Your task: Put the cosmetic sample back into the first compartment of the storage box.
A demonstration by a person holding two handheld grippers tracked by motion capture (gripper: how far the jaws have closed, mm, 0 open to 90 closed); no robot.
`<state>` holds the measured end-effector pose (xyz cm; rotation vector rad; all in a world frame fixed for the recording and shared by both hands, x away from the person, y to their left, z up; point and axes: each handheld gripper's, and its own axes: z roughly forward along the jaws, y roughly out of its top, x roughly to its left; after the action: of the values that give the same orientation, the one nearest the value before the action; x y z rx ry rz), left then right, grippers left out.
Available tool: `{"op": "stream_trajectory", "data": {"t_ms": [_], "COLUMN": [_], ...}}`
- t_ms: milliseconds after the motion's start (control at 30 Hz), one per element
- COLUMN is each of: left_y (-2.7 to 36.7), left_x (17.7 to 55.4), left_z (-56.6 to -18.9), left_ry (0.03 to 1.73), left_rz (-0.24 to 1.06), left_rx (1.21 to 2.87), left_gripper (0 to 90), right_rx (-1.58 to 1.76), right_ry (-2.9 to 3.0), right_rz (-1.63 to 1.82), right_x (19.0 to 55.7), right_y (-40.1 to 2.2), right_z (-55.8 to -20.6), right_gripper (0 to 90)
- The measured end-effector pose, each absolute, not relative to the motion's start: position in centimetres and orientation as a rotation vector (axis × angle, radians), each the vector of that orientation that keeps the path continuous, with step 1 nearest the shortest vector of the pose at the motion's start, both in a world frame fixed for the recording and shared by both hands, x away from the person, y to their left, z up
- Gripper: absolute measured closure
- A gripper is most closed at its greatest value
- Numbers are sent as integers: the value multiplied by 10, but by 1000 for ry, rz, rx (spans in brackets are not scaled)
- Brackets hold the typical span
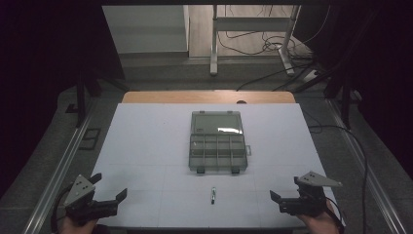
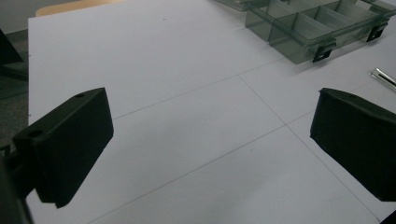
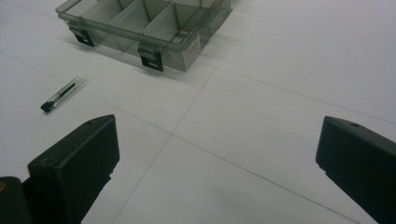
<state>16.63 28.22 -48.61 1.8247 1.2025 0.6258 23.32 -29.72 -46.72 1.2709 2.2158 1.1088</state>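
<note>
Nothing picked up yet: both grippers wait at the near edge

Plainly, the work has not started. The left gripper (image 1: pixel 109 187) and the right gripper (image 1: pixel 283 189) hover over the near corners of the white table (image 1: pixel 146 146), each with its jaws spread wide and nothing between them. A small pen-like tube (image 1: pixel 213 195) with a dark tip lies flat between the two grippers, just in front of the organiser box (image 1: pixel 217 152). That box sits mid-table with its lid thrown back and its divided compartments looking empty, its two dark latches facing the person. My reading is that the tube belongs in one of those compartments. Next, one gripper would need to swing inward, line its jaws across the thin tube and close low against the tabletop; the right one seems to have the better angle.
</note>
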Motion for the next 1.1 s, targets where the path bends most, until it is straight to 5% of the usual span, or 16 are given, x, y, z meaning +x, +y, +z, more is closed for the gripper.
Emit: {"op": "stream_trajectory", "data": {"t_ms": [1100], "left_y": [279], "left_x": [167], "left_z": [-486], "left_ry": [1216], "left_rz": [642], "left_rx": [1850], "left_gripper": [11], "right_rx": [1244], "right_ry": [2307], "right_rz": [1052], "right_x": [238], "right_y": [-290], "right_z": [-469], "right_gripper": [0]}}
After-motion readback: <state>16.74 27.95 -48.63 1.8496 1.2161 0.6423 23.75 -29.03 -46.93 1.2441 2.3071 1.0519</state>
